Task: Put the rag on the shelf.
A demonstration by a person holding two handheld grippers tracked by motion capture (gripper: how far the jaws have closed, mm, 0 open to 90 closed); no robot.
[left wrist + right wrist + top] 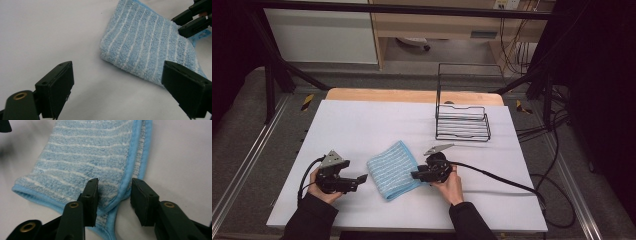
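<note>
Straddling fluffy striped towel [85, 160] — seemingly unclamped

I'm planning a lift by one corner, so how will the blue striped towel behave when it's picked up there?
The towel is folded terry cloth, so it will probably droop and unfold rather than hold its shape. It looks light for its size. The hemmed edge lying between the jaws of the right gripper is thin and layered, so a pinch may catch only the top layer. The fuzzy pile should grip well, not slip.

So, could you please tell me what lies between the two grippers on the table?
The folded blue striped towel lies between the left gripper and the right gripper, as the high view shows.
</note>
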